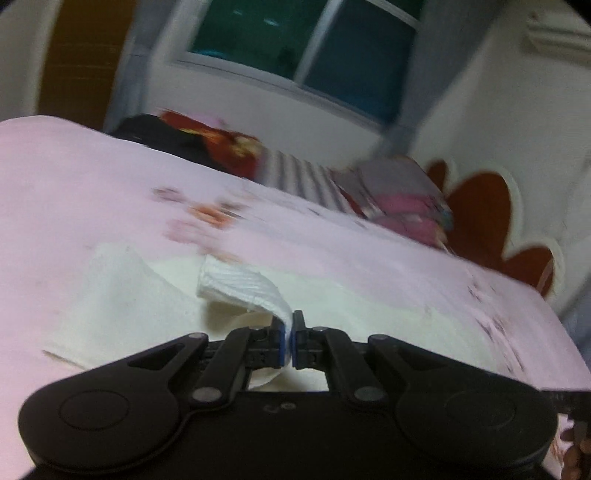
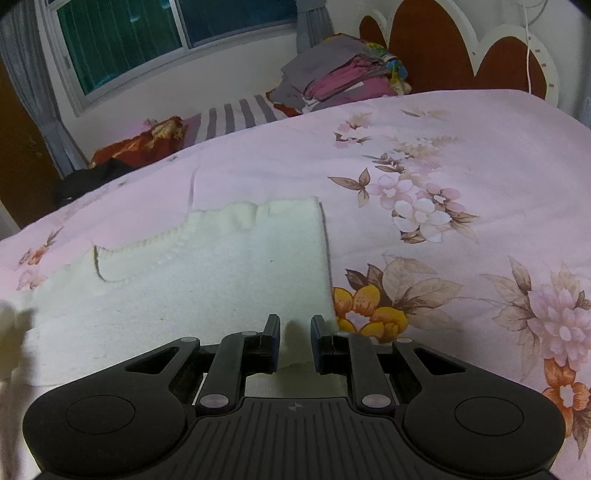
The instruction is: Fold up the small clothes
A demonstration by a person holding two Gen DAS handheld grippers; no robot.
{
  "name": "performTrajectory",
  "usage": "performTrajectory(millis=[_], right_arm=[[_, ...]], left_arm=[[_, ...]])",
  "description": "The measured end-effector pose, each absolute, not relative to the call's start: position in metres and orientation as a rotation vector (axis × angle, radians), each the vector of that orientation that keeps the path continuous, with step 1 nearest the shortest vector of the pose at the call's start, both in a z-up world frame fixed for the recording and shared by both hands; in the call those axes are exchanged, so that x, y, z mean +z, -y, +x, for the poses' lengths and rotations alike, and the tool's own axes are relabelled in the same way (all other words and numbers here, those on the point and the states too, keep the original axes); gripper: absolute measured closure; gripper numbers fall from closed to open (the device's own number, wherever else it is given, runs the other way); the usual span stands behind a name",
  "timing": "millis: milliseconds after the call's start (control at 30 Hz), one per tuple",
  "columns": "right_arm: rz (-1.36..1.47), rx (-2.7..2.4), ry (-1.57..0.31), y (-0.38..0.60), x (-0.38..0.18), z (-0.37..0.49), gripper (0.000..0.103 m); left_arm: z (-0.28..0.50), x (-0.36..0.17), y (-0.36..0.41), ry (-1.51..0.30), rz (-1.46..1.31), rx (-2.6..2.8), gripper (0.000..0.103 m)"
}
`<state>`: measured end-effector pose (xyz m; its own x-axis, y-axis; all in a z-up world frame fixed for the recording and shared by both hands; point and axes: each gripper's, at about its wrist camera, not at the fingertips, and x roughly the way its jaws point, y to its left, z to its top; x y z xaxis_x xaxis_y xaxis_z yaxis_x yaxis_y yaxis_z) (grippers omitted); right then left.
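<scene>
Left tongs: our left gripper [image 1: 290, 334] is clamped on a strip of the cream knit garment [image 1: 122, 295]; the blue pads are pressed together with white ribbed fabric [image 1: 240, 286] pinched between them.
Held fabric: the ribbed strip rises from the garment's body and curves down into the jaws, lifted clear of the cloth beneath it.
Right tongs: our right gripper [image 2: 294, 341] has its jaws parted, with a gap between the fingers; they rest low over the near edge of the garment, and we cannot tell whether the fingertips press on it.
Garment: in the right wrist view the cream knit garment [image 2: 207, 280] lies mostly flat on the bedspread, with a scalloped knit edge along its far side and a straight edge on the right.
Garment's place: it lies on the near part of the bed, just beside the yellow flower print [image 2: 369, 308].
Bedspread: pink floral bedspread [image 2: 461, 147] covers the bed under both tongs.
Far side: a pile of folded clothes [image 2: 343, 81] sits beyond the bed, near the red and white headboard [image 2: 424, 48].
Also beyond: a striped cloth [image 2: 236, 116] and a red and black heap [image 2: 144, 144] lie below the window [image 2: 166, 33].
Left view: blurred, so we read the background only roughly.
</scene>
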<state>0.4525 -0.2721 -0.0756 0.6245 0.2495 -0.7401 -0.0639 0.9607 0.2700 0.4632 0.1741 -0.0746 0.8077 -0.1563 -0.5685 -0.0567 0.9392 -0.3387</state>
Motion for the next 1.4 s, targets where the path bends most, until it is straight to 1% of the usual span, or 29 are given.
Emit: performTrajectory(millis=[267,533,567,600,633,700,733,767,900,1000,1167,1200,1233,1267,1300,1400], right_arm=[[0.268,0.22,-0.869,0.298,-0.068,0.445,0.086],[0.229,0.218,-0.874,0.321,-0.068,0.446,0.086],[0.23,0.216,-0.878,0.323,-0.068,0.446,0.086],[0.234,0.216,-0.883,0.326,-0.069,0.447,0.086],[0.237,0.215,-0.887,0.329,-0.07,0.448,0.086],[0.238,0.211,-0.89,0.334,-0.07,0.448,0.086],[0.239,0.211,-0.891,0.336,-0.07,0.448,0.086],[0.239,0.212,-0.893,0.338,-0.07,0.448,0.086],[0.228,0.219,-0.889,0.34,-0.066,0.448,0.086],[0.255,0.245,-0.885,0.337,-0.064,0.452,0.086],[0.421,0.386,-0.927,0.314,-0.071,0.461,0.085],[0.441,0.419,-0.94,0.305,-0.073,0.464,0.068],[0.455,0.441,-0.943,0.297,-0.074,0.465,0.035],[0.466,0.452,-0.932,0.289,-0.075,0.465,0.028],[0.472,0.462,-0.915,0.281,-0.076,0.465,0.028],[0.484,0.488,-0.94,0.259,-0.081,0.469,0.029]], left_arm=[[0.487,-0.088,-0.071,-0.723,-0.209,-0.177,0.1],[0.497,-0.108,0.003,-0.806,-0.062,-0.263,0.099],[0.497,-0.111,0.01,-0.826,-0.05,-0.278,0.097],[0.496,-0.113,0.016,-0.84,-0.044,-0.287,0.086],[0.496,-0.116,0.022,-0.854,-0.044,-0.302,0.078],[0.494,-0.118,0.03,-0.861,-0.064,-0.348,0.039],[0.492,-0.117,0.032,-0.852,-0.076,-0.348,0.035],[0.489,-0.115,0.032,-0.842,-0.081,-0.342,0.033],[0.473,-0.105,0.018,-0.786,-0.099,-0.278,0.033],[0.451,-0.093,-0.017,-0.729,-0.13,-0.2,0.033],[0.402,-0.085,-0.1,-0.672,-0.149,0.028,0.033],[0.394,-0.085,-0.114,-0.67,-0.151,0.077,0.033],[0.387,-0.087,-0.13,-0.674,-0.165,0.125,0.033],[0.382,-0.09,-0.145,-0.69,-0.192,0.15,0.033],[0.38,-0.094,-0.157,-0.712,-0.221,0.175,0.034],[0.379,-0.103,-0.181,-0.75,-0.268,0.196,0.034]])
